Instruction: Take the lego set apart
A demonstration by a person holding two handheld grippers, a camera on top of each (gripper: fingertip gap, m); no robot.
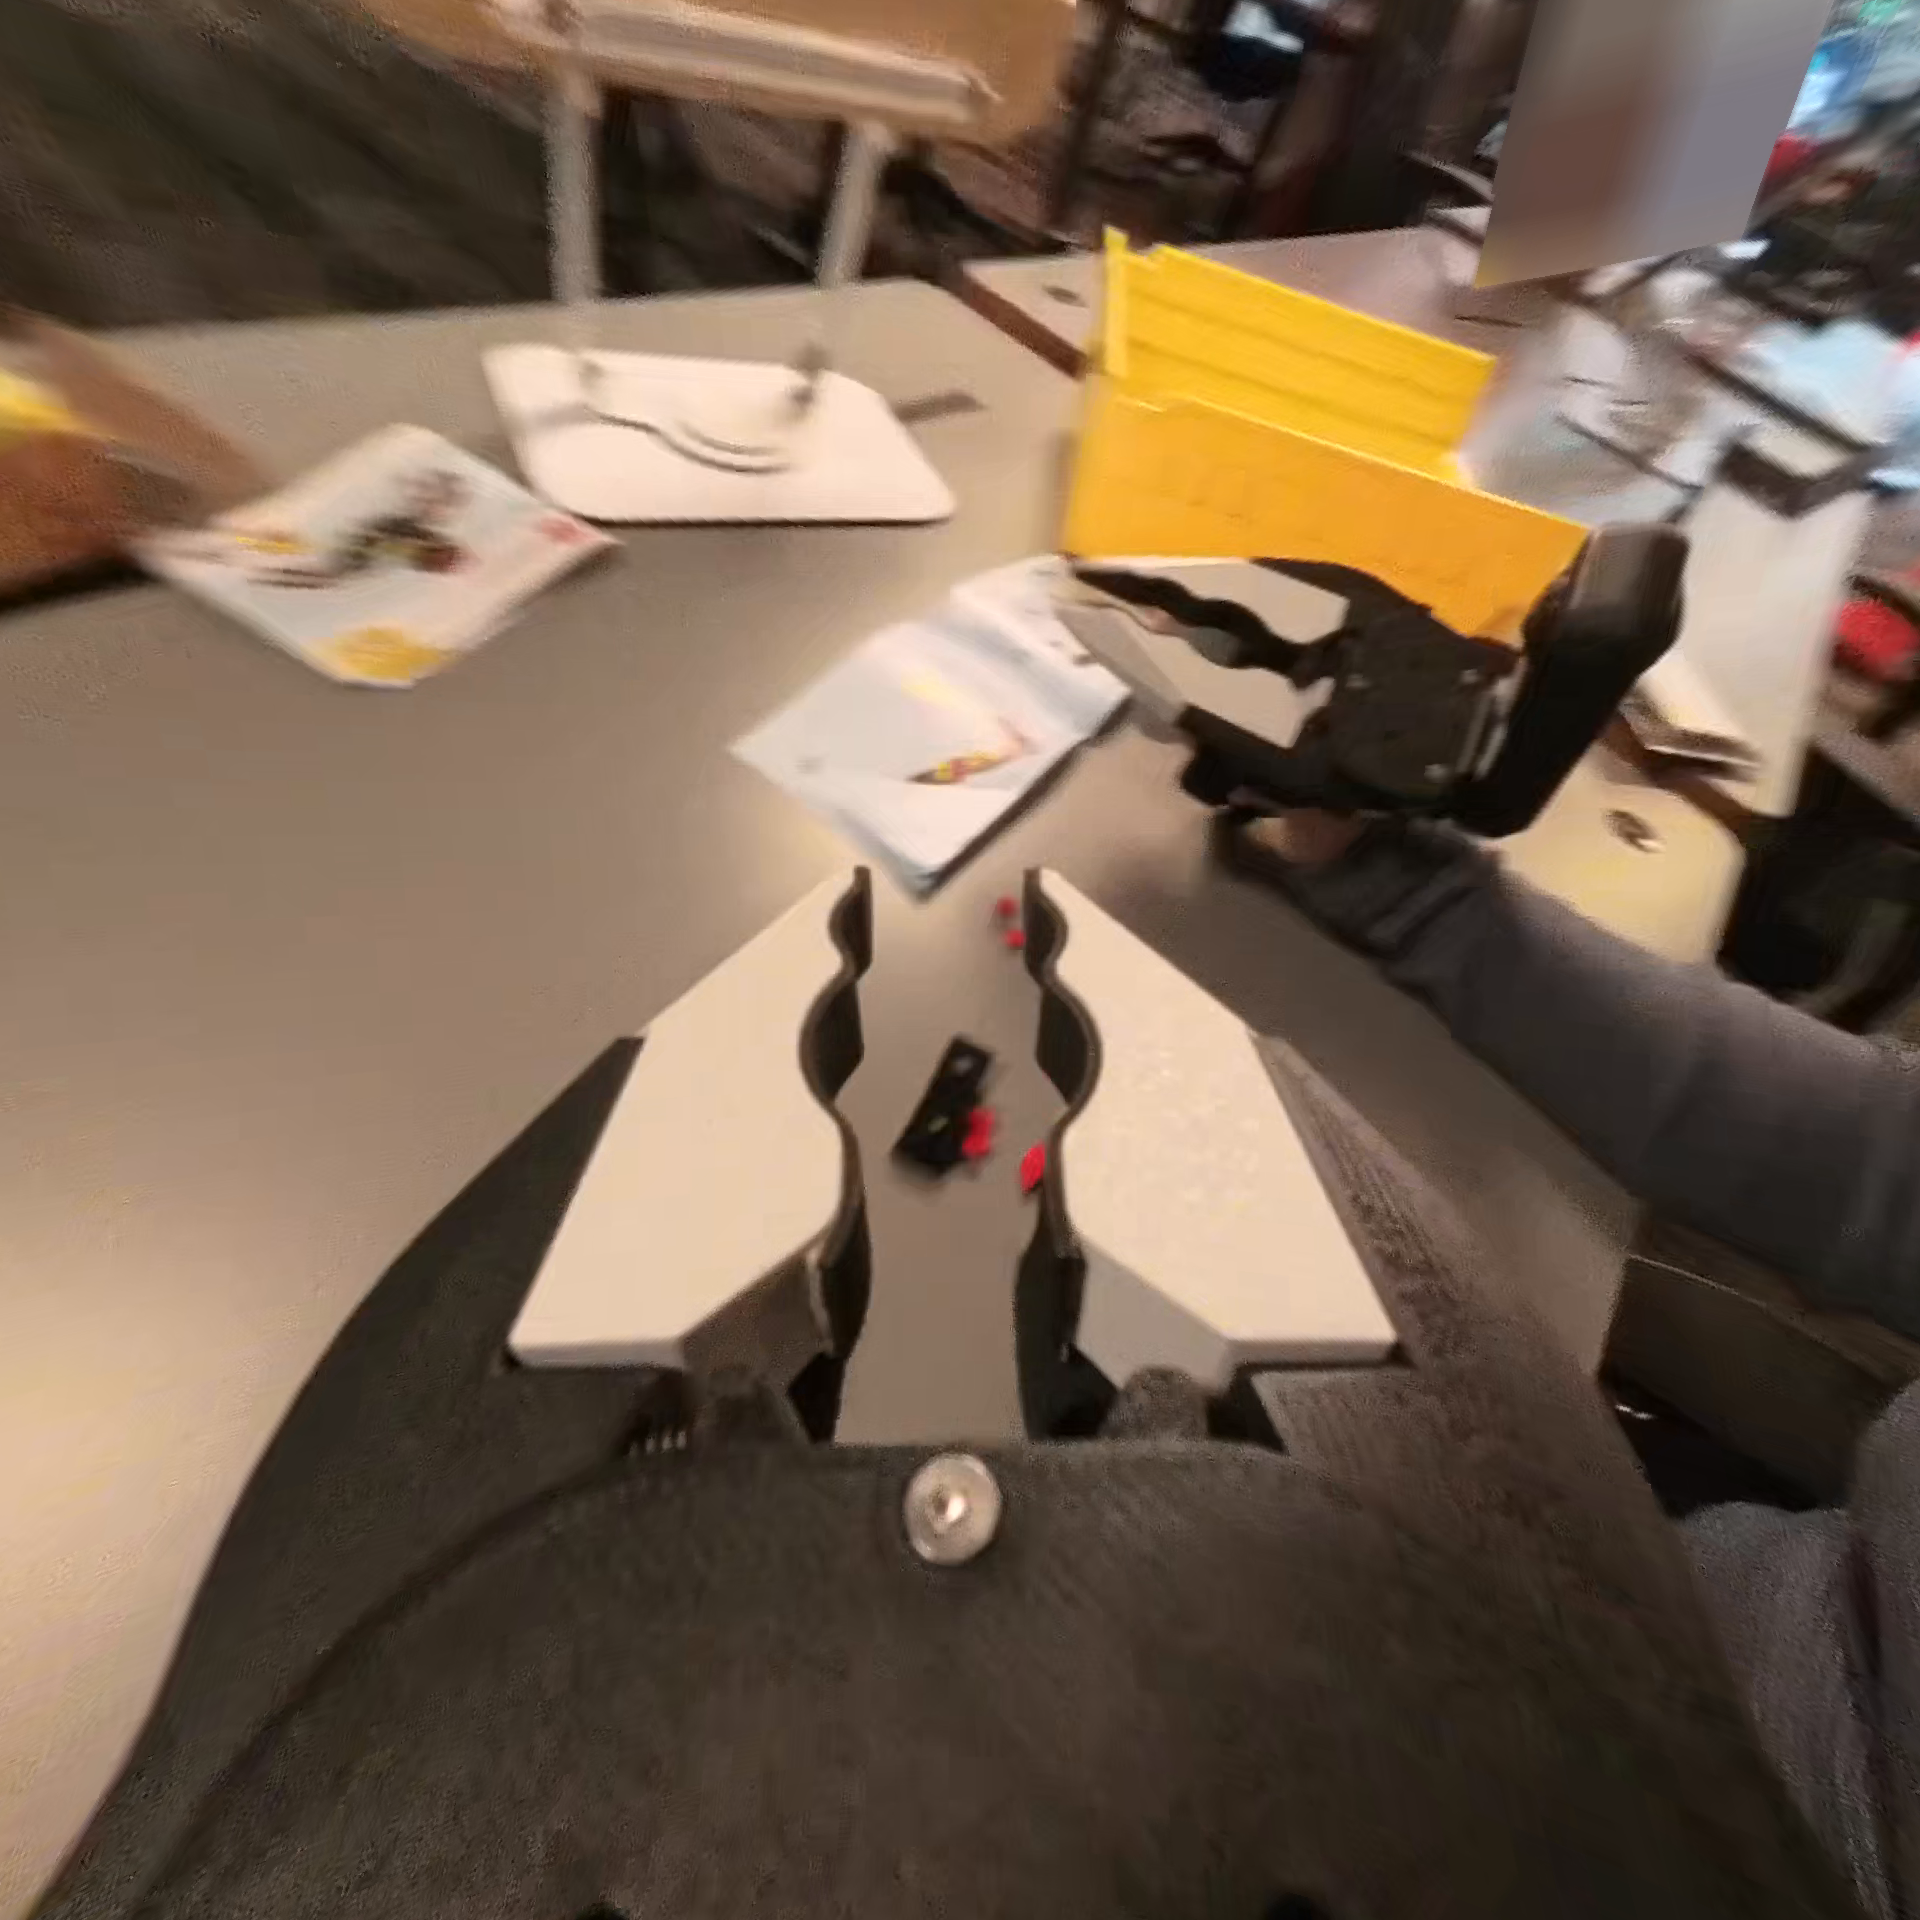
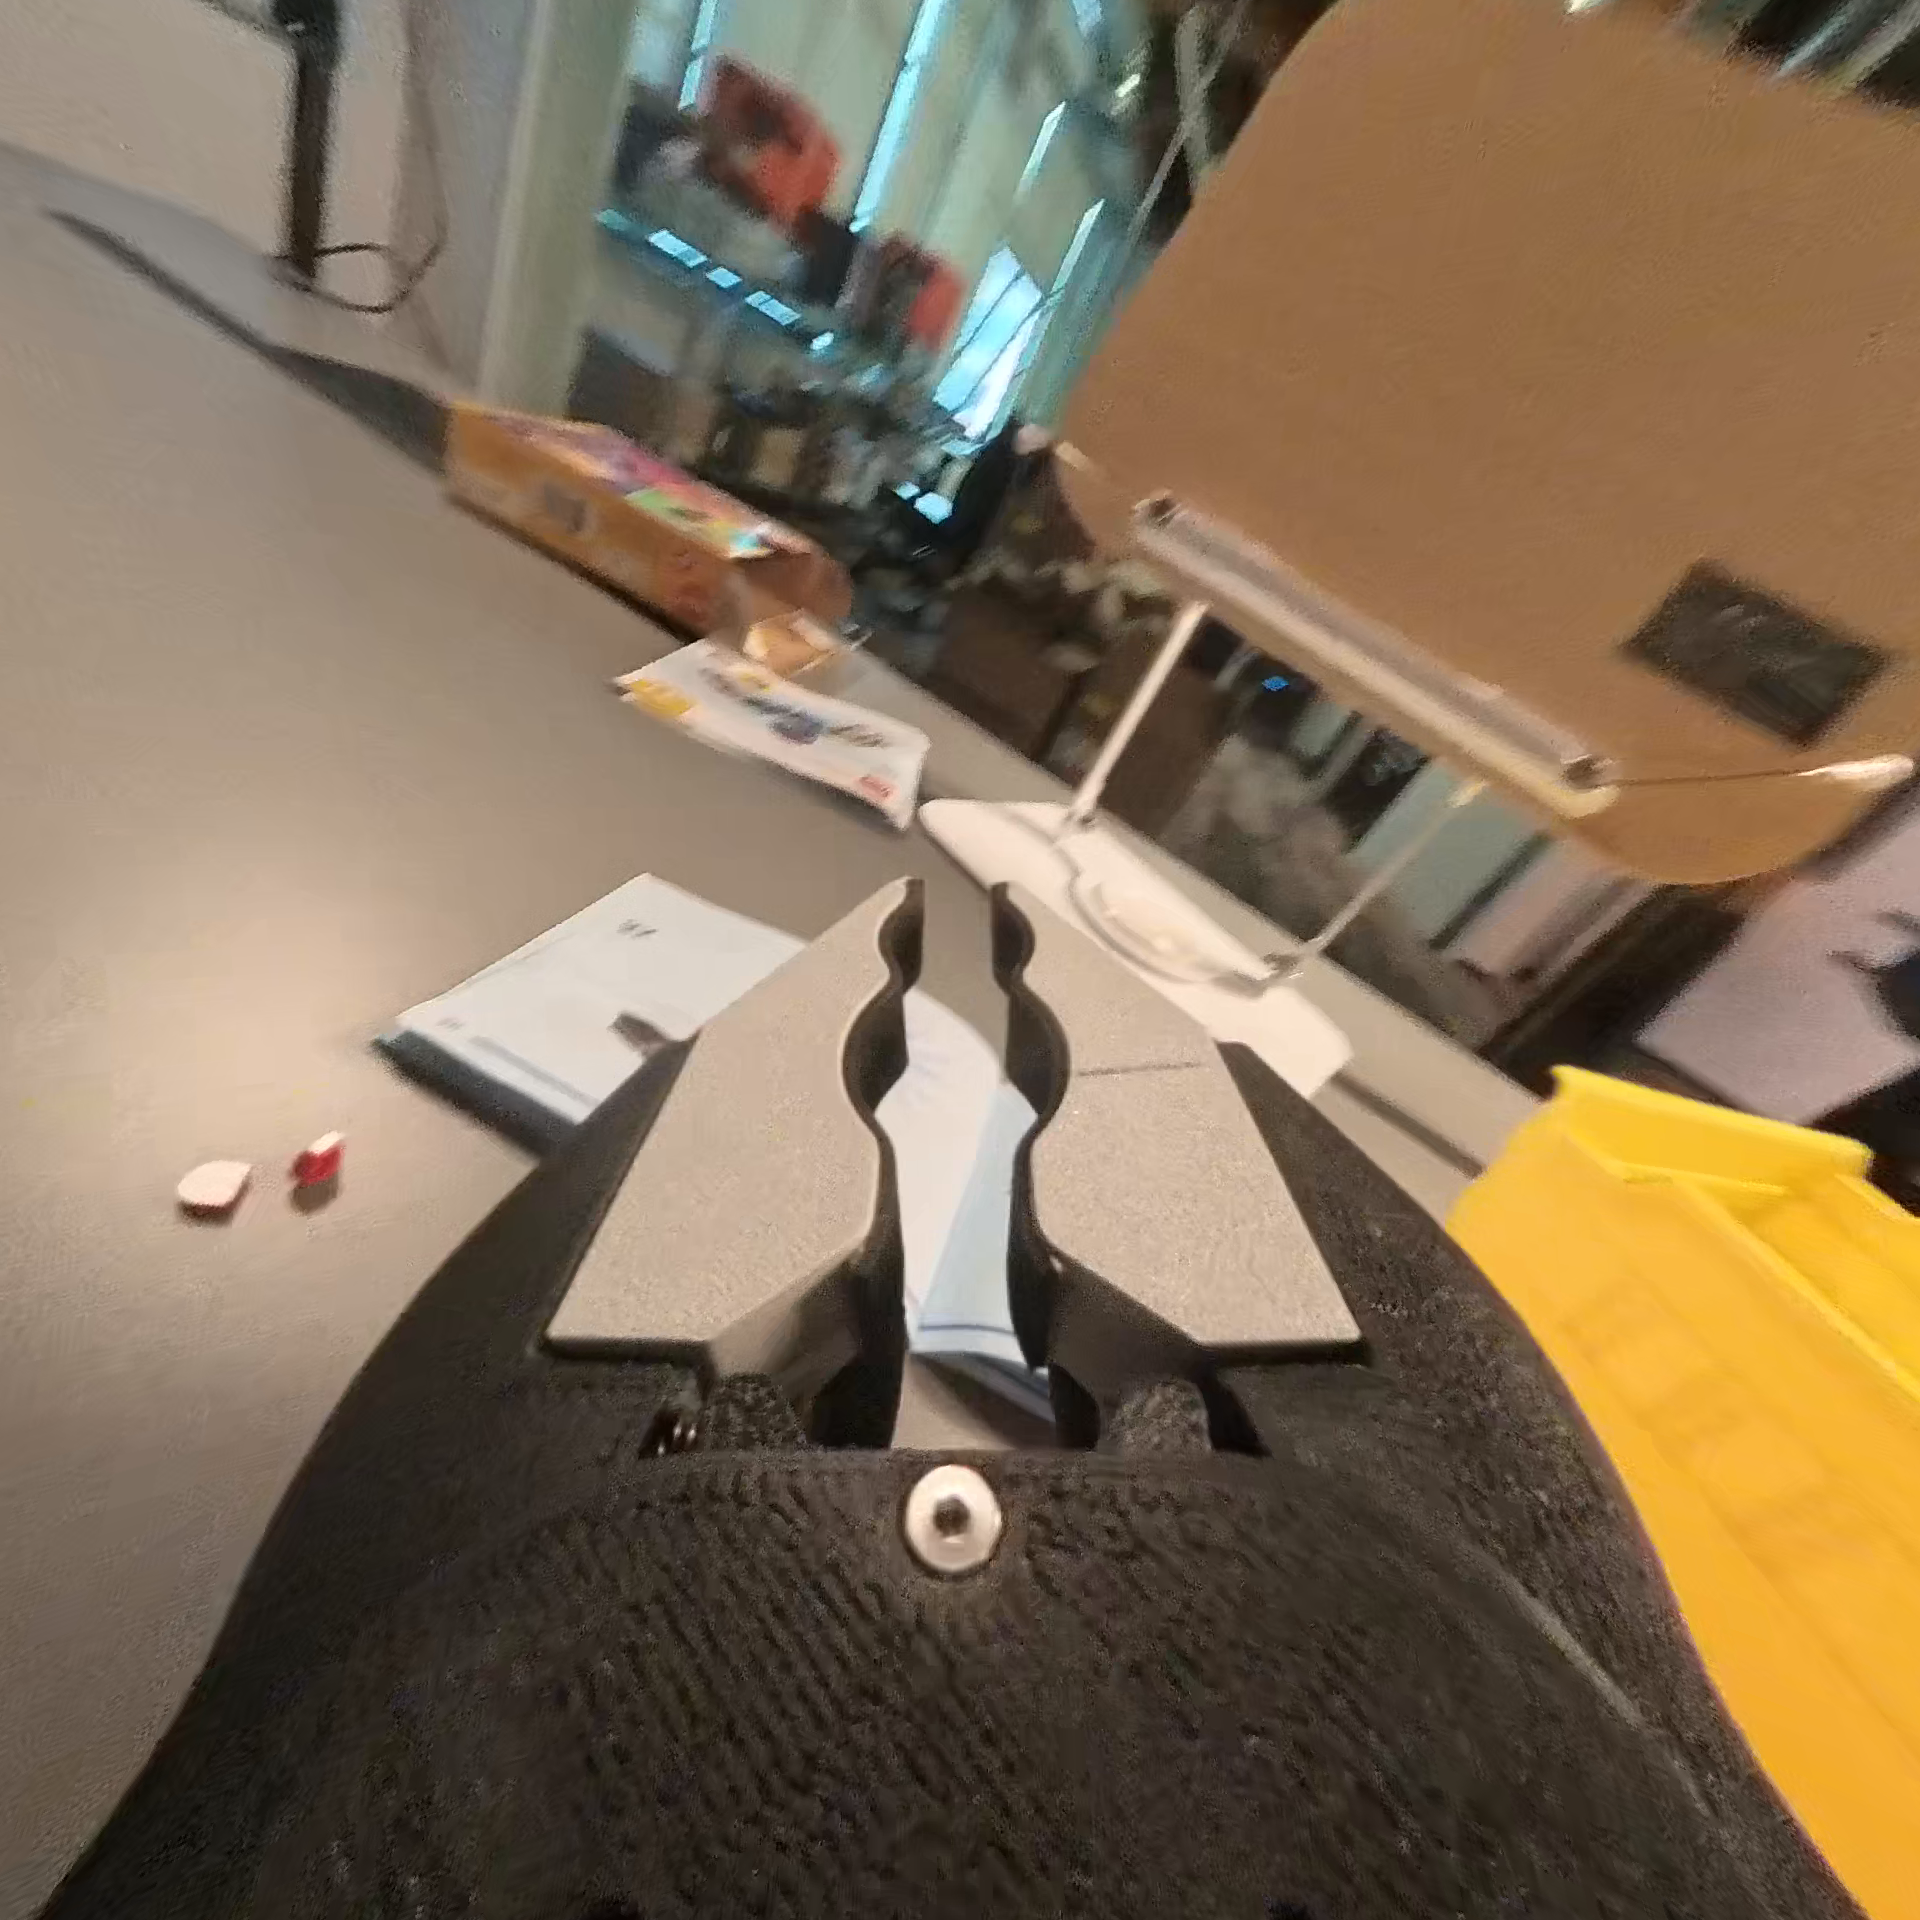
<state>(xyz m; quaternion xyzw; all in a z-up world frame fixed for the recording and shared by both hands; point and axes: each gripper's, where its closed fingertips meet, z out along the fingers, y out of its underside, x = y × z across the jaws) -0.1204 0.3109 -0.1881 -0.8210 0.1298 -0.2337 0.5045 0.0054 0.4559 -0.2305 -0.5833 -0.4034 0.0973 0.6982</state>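
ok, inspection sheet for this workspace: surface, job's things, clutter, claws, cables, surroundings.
Surface: grey table, bare in places.
Job's things: black lego piece with small red bits beside it, lying loose on the table; two more small pieces lie apart.
Clutter: open booklet, second booklet, yellow bin, white stand base, cardboard box.
Claws: left claw open, empty, above the black piece; right claw open, empty, over the open booklet.
Cables: nothing seen.
Surroundings: other desks and shelving, blurred.
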